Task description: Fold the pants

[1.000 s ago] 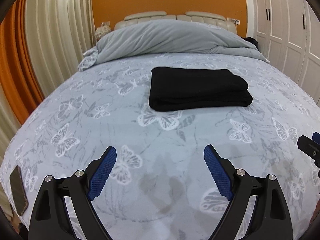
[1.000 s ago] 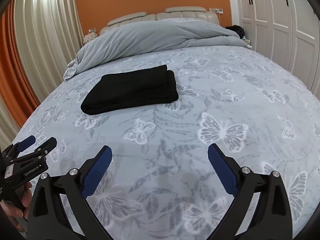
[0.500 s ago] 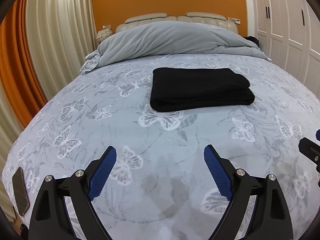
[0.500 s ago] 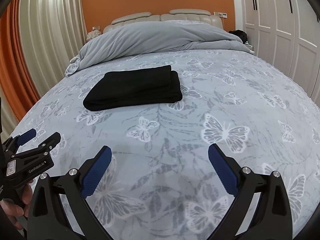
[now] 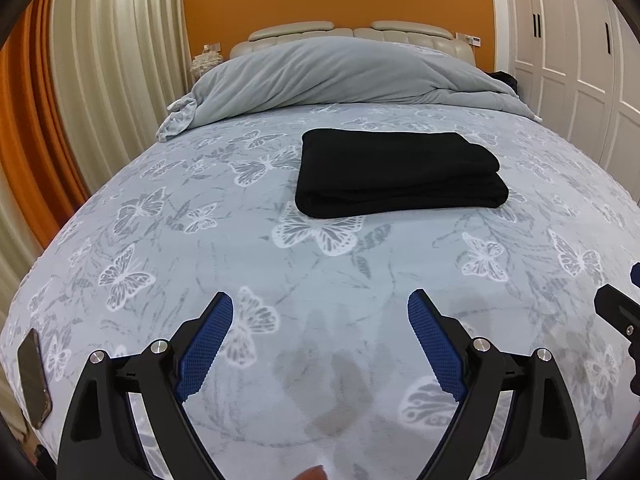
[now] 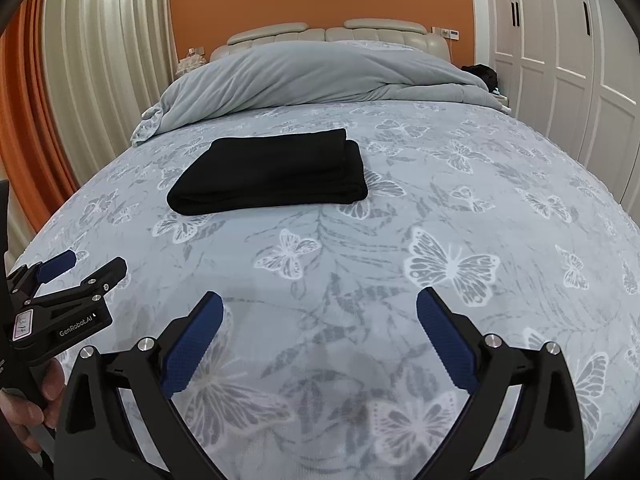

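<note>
- Currently left tongs (image 5: pixel 320 340) spread wide, blue pads (image 5: pixel 206 346) well apart, nothing between them, hovering low over the near end of the bed (image 5: pixel 224 264), pointing toward the headboard (image 5: pixel 352 32)
- right tongs (image 6: pixel 320 338) likewise spread wide and empty, blue pads (image 6: pixel 446 344) apart, held over the near part of the bed, aimed at the headboard too
- both tongs level, side by side; left tongs seen at the left edge of the right wrist view, gripped by a hand (image 6: pixel 28 408) with fingers curled on the handle
- tip of right tongs just pokes in at the right edge of the left wrist view
- black pants (image 5: pixel 400 172) folded into a neat rectangular stack, lying flat mid-bed, well apart from both tongs, ahead of them
- grey duvet (image 5: pixel 340 76) bunched at the head of the bed, beyond the pants, not touching them
- dark phone (image 5: pixel 34 380) lies on the bed's near left edge
- butterfly-print sheet covers the bed; white wardrobe doors (image 6: pixel 560 60) on the right, curtains (image 5: pixel 100 60) on the left
</note>
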A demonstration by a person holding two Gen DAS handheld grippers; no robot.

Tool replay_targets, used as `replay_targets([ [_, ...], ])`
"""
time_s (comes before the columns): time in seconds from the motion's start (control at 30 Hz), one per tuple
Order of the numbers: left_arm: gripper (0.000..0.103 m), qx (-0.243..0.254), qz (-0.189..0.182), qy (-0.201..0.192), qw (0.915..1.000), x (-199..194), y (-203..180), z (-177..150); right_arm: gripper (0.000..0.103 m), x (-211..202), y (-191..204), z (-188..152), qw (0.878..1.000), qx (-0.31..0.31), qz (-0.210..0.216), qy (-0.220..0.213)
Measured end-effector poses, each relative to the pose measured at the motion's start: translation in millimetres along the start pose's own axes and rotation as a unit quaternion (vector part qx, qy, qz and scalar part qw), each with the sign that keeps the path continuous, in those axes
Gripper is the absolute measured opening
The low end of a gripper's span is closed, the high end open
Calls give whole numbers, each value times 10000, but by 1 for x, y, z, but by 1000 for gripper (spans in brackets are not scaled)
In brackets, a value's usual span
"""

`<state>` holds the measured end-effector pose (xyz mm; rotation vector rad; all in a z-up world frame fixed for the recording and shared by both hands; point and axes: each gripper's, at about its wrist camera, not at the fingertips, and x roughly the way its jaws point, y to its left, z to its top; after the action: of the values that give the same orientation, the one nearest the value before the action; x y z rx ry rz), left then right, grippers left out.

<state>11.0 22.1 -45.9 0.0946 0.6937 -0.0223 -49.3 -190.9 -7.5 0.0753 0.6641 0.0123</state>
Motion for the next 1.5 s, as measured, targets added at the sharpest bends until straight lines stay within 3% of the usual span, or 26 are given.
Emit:
replay_targets([
  [0.4, 87, -78, -93, 42, 9999, -3, -4, 0, 95, 2, 2, 1, 10000, -66, 46, 5],
  [1.13, 87, 75, 64, -54, 9999, -8, -7, 0, 95, 6, 11, 1, 9997, -203, 116, 39],
  [1.37, 87, -105, -254, 99, 9996, -2, -3, -1, 95, 7, 12, 1, 9997, -212, 120, 48],
  [1.5, 87, -95, -260, -63, 9996, -6, -5, -4, 95, 7, 13, 0, 9996, -229, 126, 59],
])
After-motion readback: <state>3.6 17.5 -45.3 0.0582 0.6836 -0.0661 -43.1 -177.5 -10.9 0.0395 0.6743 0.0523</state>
